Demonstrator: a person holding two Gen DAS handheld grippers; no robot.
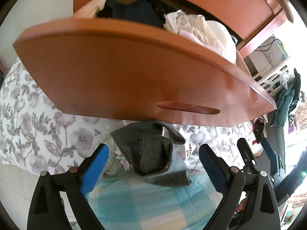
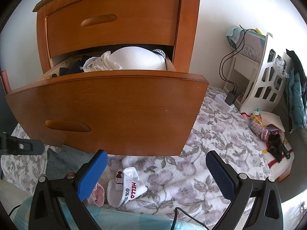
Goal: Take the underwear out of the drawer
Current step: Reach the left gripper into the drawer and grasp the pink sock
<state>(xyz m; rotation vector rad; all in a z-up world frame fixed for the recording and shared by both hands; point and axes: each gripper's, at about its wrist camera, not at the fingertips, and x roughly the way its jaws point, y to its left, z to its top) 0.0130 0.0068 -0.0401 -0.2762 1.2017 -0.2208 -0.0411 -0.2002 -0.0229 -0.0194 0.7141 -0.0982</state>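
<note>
The lower drawer [image 2: 119, 107] of a wooden nightstand is pulled out, with dark and white garments [image 2: 122, 60] piled inside; the same pile of garments [image 1: 191, 26] shows in the left wrist view above the drawer front [image 1: 119, 72]. Grey underwear [image 1: 155, 155] lies crumpled on the bed below the drawer, between the fingers of my left gripper [image 1: 153, 153], which is open and not touching it. My right gripper [image 2: 157, 164] is open too, hovering over a white "HELLO" sock [image 2: 124, 187] on the floral cover.
A floral bedspread [image 2: 211, 138] covers the bed, with a blue checked blanket [image 1: 134, 201] near me. A white shelf [image 2: 264, 80], charger and cables [image 2: 230, 95], toys [image 2: 268, 132] and hanging clothes [image 2: 295, 95] crowd the right side. The upper drawer [image 2: 111, 23] is closed.
</note>
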